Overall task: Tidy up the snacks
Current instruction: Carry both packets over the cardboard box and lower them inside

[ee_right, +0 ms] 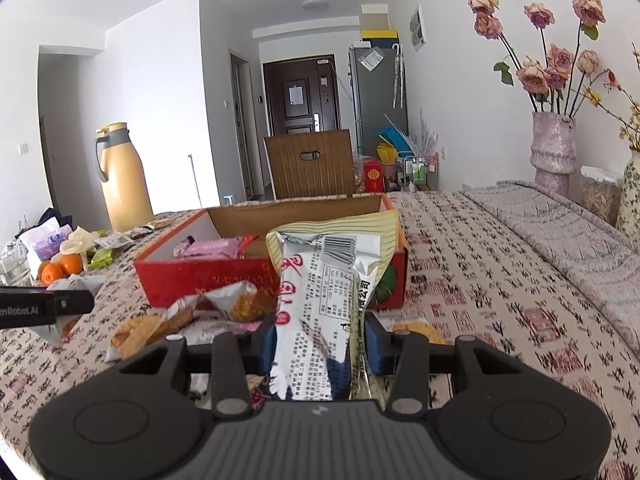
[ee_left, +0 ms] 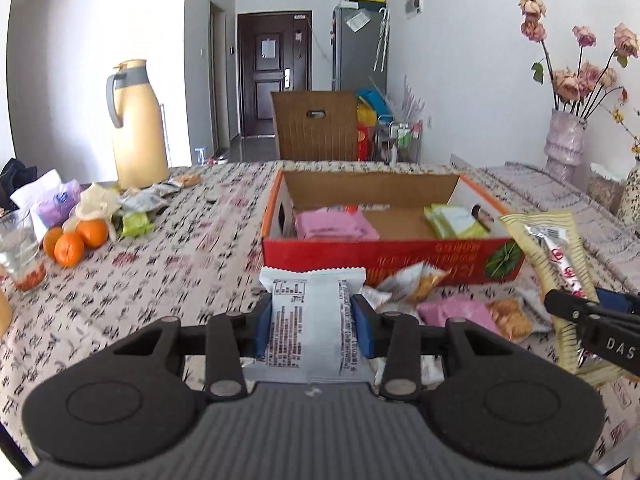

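My left gripper (ee_left: 312,322) is shut on a white snack packet (ee_left: 310,316) with black print, held above the tablecloth in front of the red cardboard box (ee_left: 384,258). The box holds pink packets (ee_left: 334,224) on the left and green packets (ee_left: 456,220) on the right. My right gripper (ee_right: 318,338) is shut on a long yellow-striped packet (ee_right: 332,268) with red characters, upright before the red box (ee_right: 208,276). That striped packet (ee_left: 550,248) and the right gripper's fingers (ee_left: 568,304) also show at the right of the left wrist view.
Loose snack packets (ee_left: 416,288) lie on the patterned tablecloth (ee_left: 160,280) before the box. At the left are oranges (ee_left: 74,240), a glass (ee_left: 18,252), more packets (ee_left: 138,208) and a yellow jug (ee_left: 134,128). A vase of roses (ee_right: 554,148) stands at the right, a wooden chair (ee_left: 316,126) behind.
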